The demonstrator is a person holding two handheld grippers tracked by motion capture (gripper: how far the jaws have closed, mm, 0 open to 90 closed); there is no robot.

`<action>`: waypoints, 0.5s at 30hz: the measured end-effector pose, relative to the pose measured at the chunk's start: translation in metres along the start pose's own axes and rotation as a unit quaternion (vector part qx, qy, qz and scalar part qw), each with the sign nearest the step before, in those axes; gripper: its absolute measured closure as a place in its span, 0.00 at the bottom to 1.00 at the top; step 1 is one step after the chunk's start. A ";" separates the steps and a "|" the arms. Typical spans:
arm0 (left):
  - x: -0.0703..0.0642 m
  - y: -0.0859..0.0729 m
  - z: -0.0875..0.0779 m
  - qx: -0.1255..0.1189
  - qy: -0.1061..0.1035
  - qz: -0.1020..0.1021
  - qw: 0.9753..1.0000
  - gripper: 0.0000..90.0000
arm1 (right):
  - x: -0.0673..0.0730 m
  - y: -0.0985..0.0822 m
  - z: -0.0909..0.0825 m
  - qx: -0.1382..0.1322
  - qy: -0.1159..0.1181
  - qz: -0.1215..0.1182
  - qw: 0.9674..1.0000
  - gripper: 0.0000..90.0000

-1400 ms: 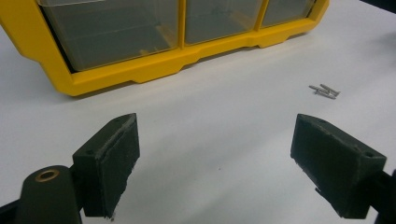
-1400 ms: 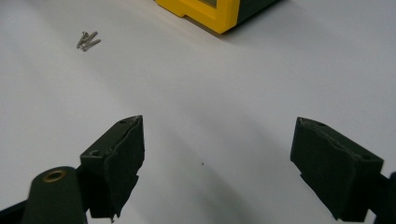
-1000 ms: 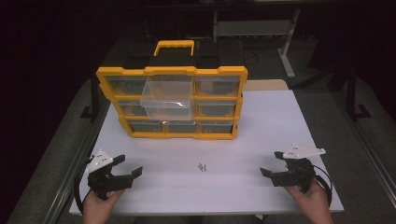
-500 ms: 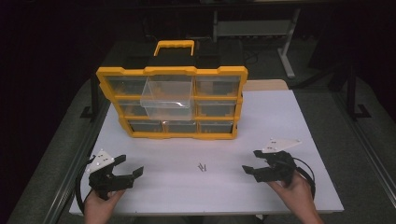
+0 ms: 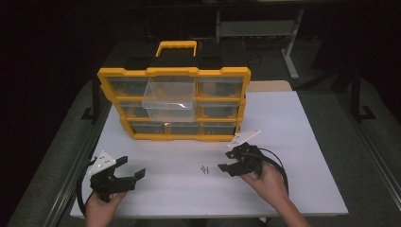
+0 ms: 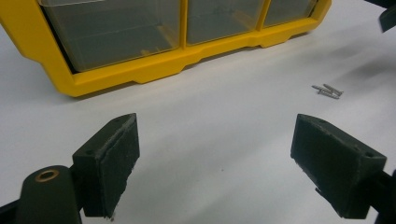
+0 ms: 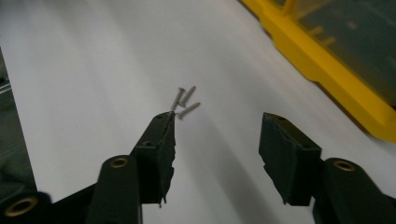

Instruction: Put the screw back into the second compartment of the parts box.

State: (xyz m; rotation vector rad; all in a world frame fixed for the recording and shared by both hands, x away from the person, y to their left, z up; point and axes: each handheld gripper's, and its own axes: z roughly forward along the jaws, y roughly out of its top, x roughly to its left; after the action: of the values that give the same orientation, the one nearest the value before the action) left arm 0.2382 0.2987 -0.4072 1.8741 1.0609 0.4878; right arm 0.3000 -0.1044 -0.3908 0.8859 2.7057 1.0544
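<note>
Since the earlier pictures the right gripper [image 5: 226,167] has slid leftward across the white table [image 5: 293,142] toward the screws [image 5: 204,169], and its jaws have just been closing, though nothing sits between them yet. Seen from above, the small cluster of screws lies on the tabletop just beside the jaw tips, to their left. In the right gripper view the screws [image 7: 185,100] lie just ahead of the left jaw's tip, close to it, with the gap between the pads bare. That claw stands partly open. By contrast, the left gripper [image 5: 132,177] rests near the table's front left corner, jaws spread wide and empty, well apart from the screws [image 6: 328,90]. Behind them stands the yellow organizer [image 5: 142,75], one clear drawer [image 5: 171,97] pulled out
</note>
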 end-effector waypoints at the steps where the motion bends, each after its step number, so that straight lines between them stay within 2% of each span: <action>1: 0.000 0.000 0.000 0.000 0.000 0.000 1.000 0.16 | 0.001 0.002 0.004 0.004 0.001 -0.002 1.000 0.54; 5: 0.001 0.000 0.000 -0.001 0.001 -0.001 1.000 0.16 | 0.003 0.013 0.022 0.019 0.007 -0.001 1.000 0.62; 8: 0.001 0.000 0.000 0.000 0.002 0.002 1.000 0.16 | 0.005 0.018 0.029 0.029 0.006 0.001 1.000 0.65; 10: 0.001 0.000 0.000 -0.001 0.001 0.002 1.000 0.16 | 0.007 0.023 0.039 0.038 0.006 -0.012 0.999 0.69; 14: 0.000 0.000 0.001 -0.001 0.001 -0.002 1.000 0.16 | 0.010 0.027 0.045 0.044 0.008 -0.012 0.999 0.71; 15: 0.000 0.000 0.001 -0.001 0.001 -0.001 1.000 0.16 | 0.012 0.031 0.055 0.054 0.011 -0.019 0.998 0.74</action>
State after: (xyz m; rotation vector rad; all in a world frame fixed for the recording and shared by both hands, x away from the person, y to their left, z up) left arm 0.2390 0.2986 -0.4074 1.8717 1.0634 0.4892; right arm 0.3215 -0.0476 -0.4110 0.8391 2.8092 0.9238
